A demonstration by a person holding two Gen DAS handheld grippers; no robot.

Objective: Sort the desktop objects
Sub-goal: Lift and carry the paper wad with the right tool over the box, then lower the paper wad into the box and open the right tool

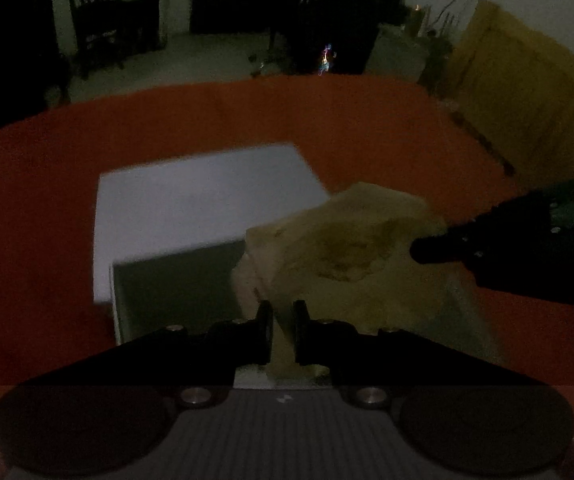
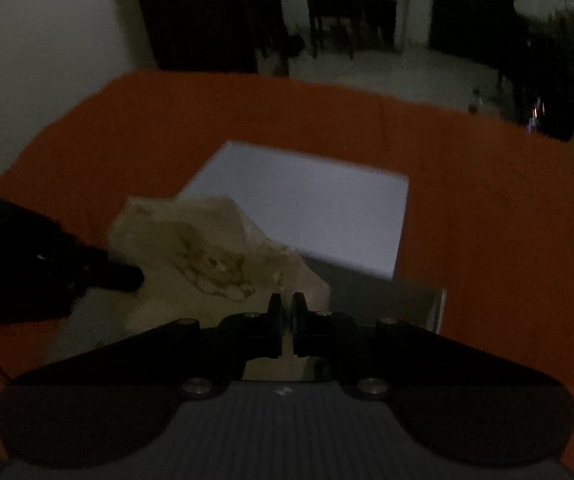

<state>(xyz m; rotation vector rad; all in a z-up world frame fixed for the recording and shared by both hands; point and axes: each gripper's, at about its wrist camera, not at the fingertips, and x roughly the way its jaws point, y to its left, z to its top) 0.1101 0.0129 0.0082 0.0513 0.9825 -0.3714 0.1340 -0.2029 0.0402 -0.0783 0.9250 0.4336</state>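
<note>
A cream cloth (image 1: pixel 343 248) with a brown animal print hangs stretched between my two grippers, above the near part of a white box (image 1: pixel 191 200). My left gripper (image 1: pixel 283 320) is shut on the cloth's near edge. My right gripper (image 1: pixel 421 250) enters from the right and holds the cloth's other side. In the right wrist view my right gripper (image 2: pixel 287 310) is shut on the cloth (image 2: pixel 207 256), and the left gripper (image 2: pixel 133 276) grips it from the left. The box (image 2: pixel 307 208) has a pale top and a grey shadowed part nearer me; the cloth hides part of it.
A red cloth covers the table (image 1: pixel 47 208), whose far edge (image 1: pixel 247 82) curves across the view. A yellow wooden panel (image 1: pixel 527 92) stands at the right. Dark chairs (image 1: pixel 99 28) and furniture stand on the floor beyond. The room is dim and the pictures are blurred.
</note>
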